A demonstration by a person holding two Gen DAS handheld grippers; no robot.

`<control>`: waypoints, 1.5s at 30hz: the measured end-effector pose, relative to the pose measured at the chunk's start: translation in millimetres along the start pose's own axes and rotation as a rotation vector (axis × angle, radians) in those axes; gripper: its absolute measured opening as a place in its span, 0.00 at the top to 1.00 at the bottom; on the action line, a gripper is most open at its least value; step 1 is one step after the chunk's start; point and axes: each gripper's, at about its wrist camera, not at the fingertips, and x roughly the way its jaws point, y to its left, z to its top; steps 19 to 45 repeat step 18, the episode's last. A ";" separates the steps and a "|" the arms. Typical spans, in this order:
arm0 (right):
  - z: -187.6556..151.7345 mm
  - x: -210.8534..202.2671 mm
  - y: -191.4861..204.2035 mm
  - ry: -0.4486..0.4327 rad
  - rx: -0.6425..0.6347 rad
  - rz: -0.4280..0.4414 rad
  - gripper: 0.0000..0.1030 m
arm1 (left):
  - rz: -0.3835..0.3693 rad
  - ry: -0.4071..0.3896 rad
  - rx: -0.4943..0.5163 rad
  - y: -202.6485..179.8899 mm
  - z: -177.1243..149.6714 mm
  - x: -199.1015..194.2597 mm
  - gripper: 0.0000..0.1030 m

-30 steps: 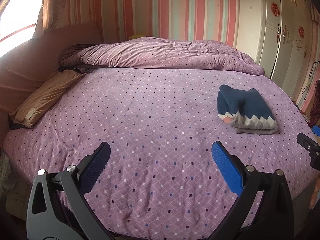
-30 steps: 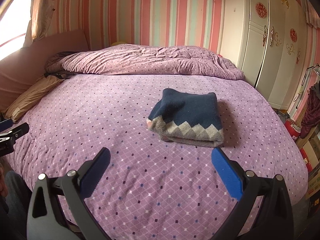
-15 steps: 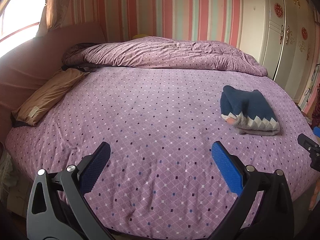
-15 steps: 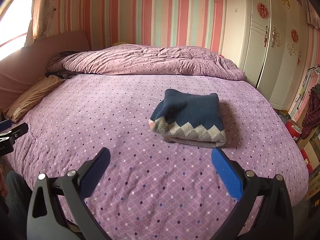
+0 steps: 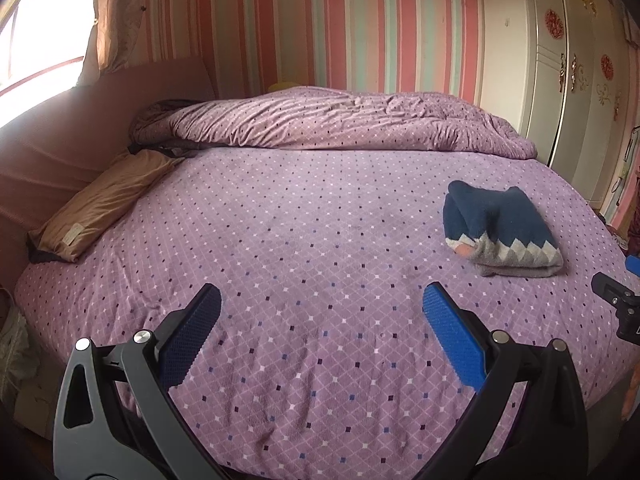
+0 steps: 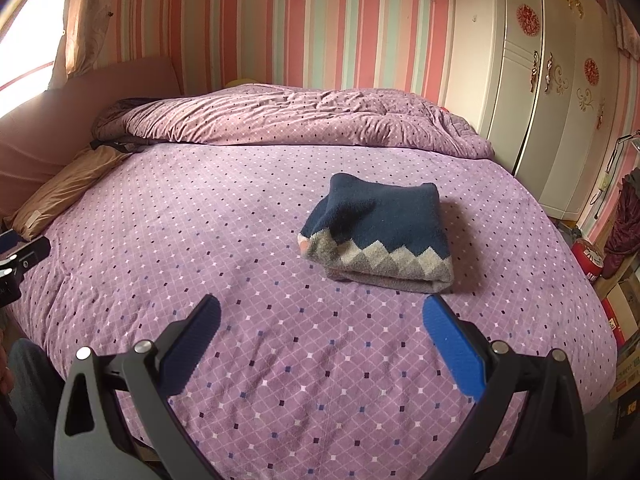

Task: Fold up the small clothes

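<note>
From the left wrist, the left claw (image 5: 320,308) hangs over the near part of the bed (image 5: 304,216) with its blue pads spread wide and nothing between them. The folded sweater (image 5: 500,232), navy with a grey zigzag band, lies far to the right on the purple dotted sheet, well apart from this claw. A tan pillow (image 5: 100,200) rests against the headboard at the left, and the bunched duvet (image 5: 340,124) runs across the far side. A dark bit of the other gripper shows at the right edge. From the right wrist, the right claw (image 6: 320,320) is likewise wide open and empty, and the folded sweater (image 6: 380,232) sits just ahead of it, slightly right of centre, as a compact stack with the zigzag hem facing the camera. The white wardrobe (image 6: 552,92) stands beyond the bed's right edge. The garment looks fully folded, so the work on it seems finished or nearly so. The main risk from here is disturbing that stack: a pad catching the loose upper layer near the left corner, where the layers already bulge apart, could drag it open. The soft knit on a yielding mattress would also slump if pinched on one edge only.
</note>
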 end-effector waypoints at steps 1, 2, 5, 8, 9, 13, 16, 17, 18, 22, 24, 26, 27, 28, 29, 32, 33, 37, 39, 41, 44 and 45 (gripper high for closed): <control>-0.1 0.2 0.2 0.000 0.000 -0.002 0.02 | -0.001 -0.001 0.003 -0.7 0.3 -0.4 0.03; -0.2 0.0 0.1 -0.001 0.000 0.000 0.02 | -0.004 -0.002 0.002 -0.7 0.5 -0.8 0.03; -0.5 0.5 0.7 0.000 0.000 -0.004 0.02 | -0.020 0.012 -0.007 -0.4 0.8 1.2 0.03; -1.0 1.3 -0.1 0.001 -0.001 -0.006 0.02 | -0.030 0.008 -0.005 -0.8 0.3 0.3 0.03; -0.9 1.4 -0.1 0.002 -0.002 -0.007 0.02 | -0.037 0.011 -0.004 -0.9 0.5 0.1 0.03; -0.2 -0.1 -1.7 -0.005 -0.001 -0.012 0.02 | -0.076 0.028 -0.010 -1.2 2.2 0.7 0.03; 0.5 0.3 -3.5 -0.006 0.003 -0.011 0.02 | -0.088 0.039 -0.018 -0.9 2.8 2.3 0.03; 0.7 0.5 -3.6 -0.006 0.002 -0.011 0.02 | -0.092 0.043 -0.020 -0.8 2.3 2.9 0.03; 0.6 0.9 -3.7 -0.006 0.001 -0.012 0.02 | -0.095 0.046 -0.022 -0.4 2.1 3.3 0.03; 0.6 0.9 -3.7 -0.006 0.001 -0.012 0.02 | -0.095 0.046 -0.022 -0.4 2.1 3.3 0.03; 0.6 0.9 -3.7 -0.006 0.001 -0.012 0.02 | -0.095 0.046 -0.022 -0.4 2.1 3.3 0.03; 0.6 0.9 -3.7 -0.006 0.001 -0.012 0.02 | -0.095 0.046 -0.022 -0.4 2.1 3.3 0.03; 0.6 0.9 -3.7 -0.006 0.001 -0.012 0.02 | -0.095 0.046 -0.022 -0.4 2.1 3.3 0.03; 0.6 0.9 -3.7 -0.006 0.001 -0.012 0.02 | -0.095 0.046 -0.022 -0.4 2.1 3.3 0.03; 0.6 0.9 -3.7 -0.006 0.001 -0.012 0.02 | -0.095 0.046 -0.022 -0.4 2.1 3.3 0.03; 0.6 0.9 -3.7 -0.006 0.001 -0.012 0.02 | -0.095 0.046 -0.022 -0.4 2.1 3.3 0.03; 0.6 0.9 -3.7 -0.006 0.001 -0.012 0.02 | -0.095 0.046 -0.022 -0.4 2.1 3.3 0.03; 0.6 0.9 -3.7 -0.006 0.001 -0.012 0.02 | -0.095 0.046 -0.022 -0.4 2.1 3.3 0.03; 0.6 0.9 -3.7 -0.006 0.001 -0.012 0.02 | -0.095 0.046 -0.022 -0.4 2.1 3.3 0.03; 0.6 0.9 -3.7 -0.006 0.001 -0.012 0.02 | -0.095 0.046 -0.022 -0.4 2.1 3.3 0.03; 0.6 0.9 -3.7 -0.006 0.001 -0.012 0.02 | -0.095 0.046 -0.022 -0.4 2.1 3.3 0.03; 0.6 0.9 -3.7 -0.006 0.001 -0.012 0.02 | -0.095 0.046 -0.022 -0.4 2.1 3.3 0.03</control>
